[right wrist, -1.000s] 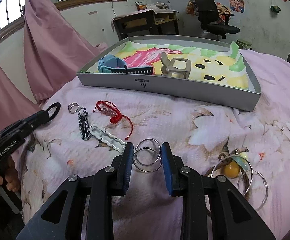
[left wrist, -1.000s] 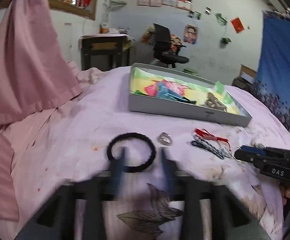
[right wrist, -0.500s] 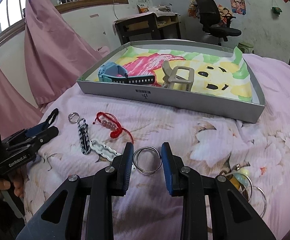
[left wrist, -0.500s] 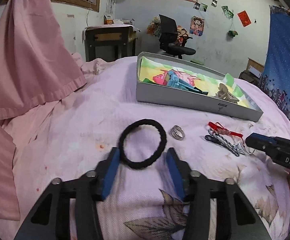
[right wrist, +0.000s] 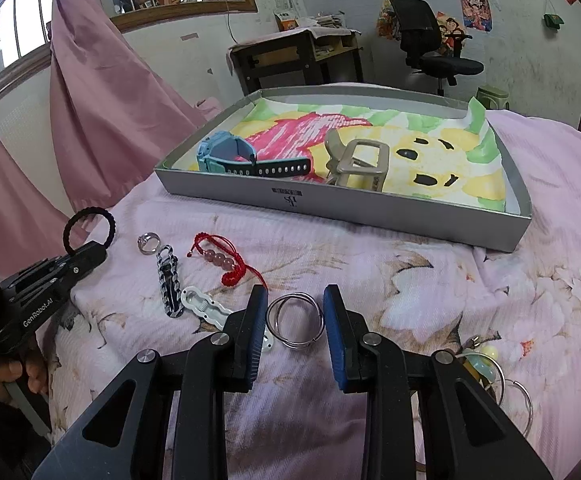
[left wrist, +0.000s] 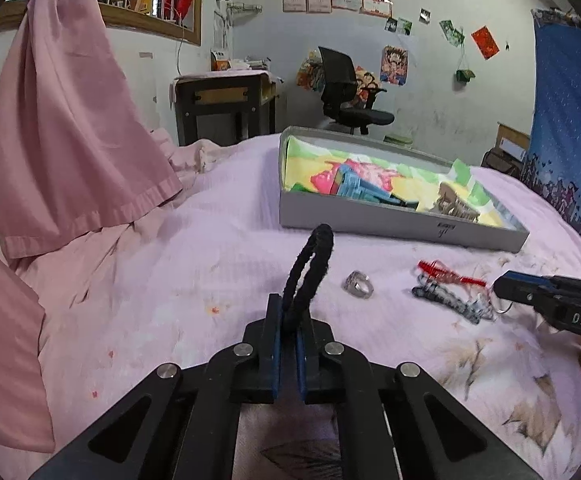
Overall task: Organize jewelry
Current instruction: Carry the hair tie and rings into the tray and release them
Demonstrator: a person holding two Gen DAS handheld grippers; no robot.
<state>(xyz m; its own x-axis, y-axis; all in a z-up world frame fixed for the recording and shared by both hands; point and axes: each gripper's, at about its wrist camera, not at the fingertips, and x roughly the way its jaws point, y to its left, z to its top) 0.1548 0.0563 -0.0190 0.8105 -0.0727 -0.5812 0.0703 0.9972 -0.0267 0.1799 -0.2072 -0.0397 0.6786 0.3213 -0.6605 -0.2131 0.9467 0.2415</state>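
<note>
My left gripper (left wrist: 288, 314) is shut on a black hair tie (left wrist: 309, 268), which stands up squeezed into a narrow loop above the bed; it also shows in the right wrist view (right wrist: 89, 226). My right gripper (right wrist: 295, 312) is open, its fingers either side of silver bangles (right wrist: 295, 320) lying on the sheet. The grey tray (right wrist: 390, 216) holds a blue watch (right wrist: 226, 156) and a beige hair claw (right wrist: 356, 162). On the sheet lie a silver ring (left wrist: 357, 284), a red bead bracelet (right wrist: 220, 258), a black-and-white chain (right wrist: 169, 280) and a white clasp piece (right wrist: 204, 306).
More rings and a yellow-green bead charm (right wrist: 486, 364) lie at the right of the right wrist view. A pink curtain (left wrist: 70, 140) hangs at the left. A desk (left wrist: 226, 104) and an office chair (left wrist: 350, 96) stand behind the bed.
My left gripper has closed on the black hair tie and lifted it off the sheet. My right gripper has stayed open around the bangles, almost still.
</note>
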